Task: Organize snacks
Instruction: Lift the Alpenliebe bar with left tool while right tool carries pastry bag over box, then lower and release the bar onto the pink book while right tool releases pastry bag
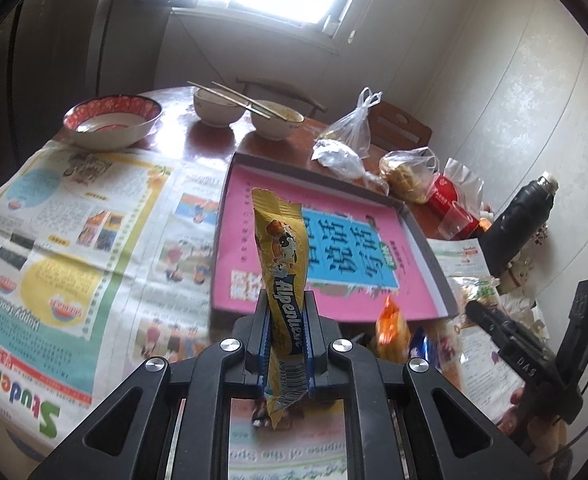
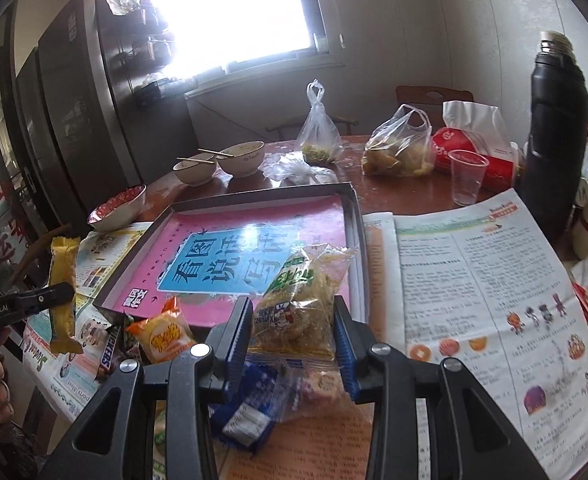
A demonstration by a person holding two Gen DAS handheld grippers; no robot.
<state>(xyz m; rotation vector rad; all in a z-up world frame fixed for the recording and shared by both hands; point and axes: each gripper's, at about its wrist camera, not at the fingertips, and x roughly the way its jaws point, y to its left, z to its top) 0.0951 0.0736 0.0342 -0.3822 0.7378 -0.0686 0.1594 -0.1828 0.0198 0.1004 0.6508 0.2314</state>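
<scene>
1. Yellow Alpenliebe stick (image 1: 284, 276) is clamped upright in left tongs (image 1: 286, 344), lifted above the tabletop's near edge, presumably for transfer into the pink-lined tray (image 1: 426, 256).
2. Right tongs (image 2: 292, 344) are spread wide around the clear noodle-snack bag (image 2: 298, 300) by the tray's near edge; no grip yet.

Glossy yellow foil candy wrapper (image 1: 284, 280), matt black plastic left gripper (image 1: 286, 320), crinkly clear plastic snack bag (image 2: 302, 300), glossy pink tray liner (image 1: 334, 236), matt newspaper (image 1: 74, 240), polished wooden table (image 2: 394, 192)

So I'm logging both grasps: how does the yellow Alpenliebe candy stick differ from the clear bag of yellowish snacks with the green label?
The yellow Alpenliebe candy stick is slim and opaque; the clear green-labelled snack bag is wide and see-through. The left gripper is clamped on the stick, while the right gripper is open around the bag. Both are sealed snacks.
</scene>
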